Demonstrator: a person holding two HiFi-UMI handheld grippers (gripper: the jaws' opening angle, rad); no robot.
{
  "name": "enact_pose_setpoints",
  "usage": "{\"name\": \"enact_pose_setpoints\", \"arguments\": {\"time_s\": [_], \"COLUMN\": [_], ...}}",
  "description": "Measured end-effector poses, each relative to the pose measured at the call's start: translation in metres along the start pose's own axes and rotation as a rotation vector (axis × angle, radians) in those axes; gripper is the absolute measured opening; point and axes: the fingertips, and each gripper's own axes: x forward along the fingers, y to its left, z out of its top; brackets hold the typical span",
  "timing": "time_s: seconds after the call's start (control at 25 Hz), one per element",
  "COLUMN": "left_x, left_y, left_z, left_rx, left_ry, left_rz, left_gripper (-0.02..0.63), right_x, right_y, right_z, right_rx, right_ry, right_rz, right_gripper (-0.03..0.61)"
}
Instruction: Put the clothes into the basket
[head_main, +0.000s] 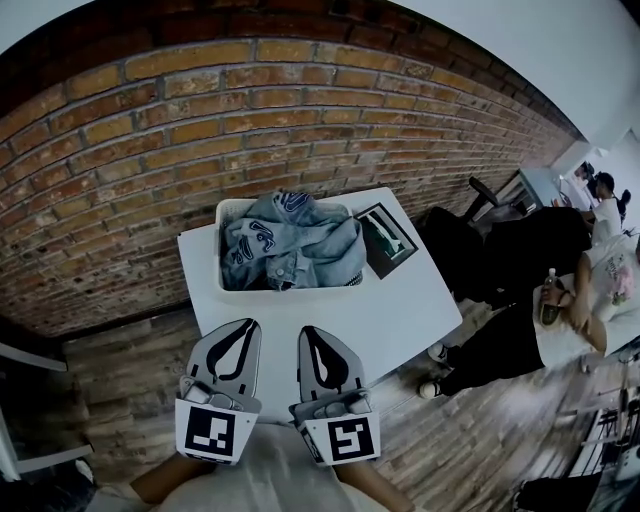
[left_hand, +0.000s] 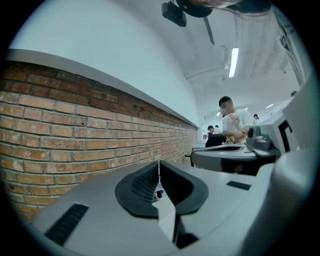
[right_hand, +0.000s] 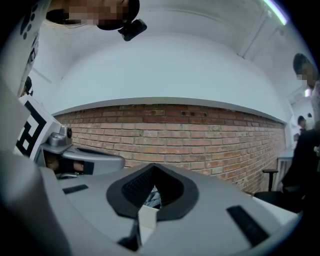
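Head view. Your left gripper and right gripper lie side by side over the near edge of the white counter, both aimed toward 12 o'clock. Each has its jaws pressed together with nothing between them; the two gripper views show the same. Their marker cubes sit at 6 o'clock, close to your body.

The clothes, a heap of blue denim, lie inside the white basket, which stands on the far half of the counter at 12 o'clock from the grippers, well apart from them. Just beside the basket, at its 3 o'clock, a dark flat framed panel lies on the counter; what it is cannot be made out.

Beyond the counter, from 9 to 1 o'clock, runs a brick wall, with a pale wall above it. The floor is wood plank. At 3 o'clock a person in dark clothing sits beside the counter, and a black chair stands at 2 o'clock.
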Motion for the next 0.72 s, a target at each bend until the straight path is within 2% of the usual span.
{"name": "enact_pose_setpoints", "arguments": {"time_s": [0.16, 0.72], "left_x": [-0.002, 0.002], "left_y": [0.000, -0.004], "left_z": [-0.007, -0.014], "left_rx": [-0.012, -0.027], "left_ry": [0.013, 0.027], "left_rz": [-0.013, -0.058], "left_gripper": [0.015, 0.015], "right_x": [-0.002, -0.007], "right_y": [0.004, 0.002], "right_z": [-0.008, -0.008], "right_rx": [0.024, 0.004], "right_ry": [0.015, 0.023], "right_rz": [-0.005, -0.055], "right_gripper": [0.006, 0.006]}}
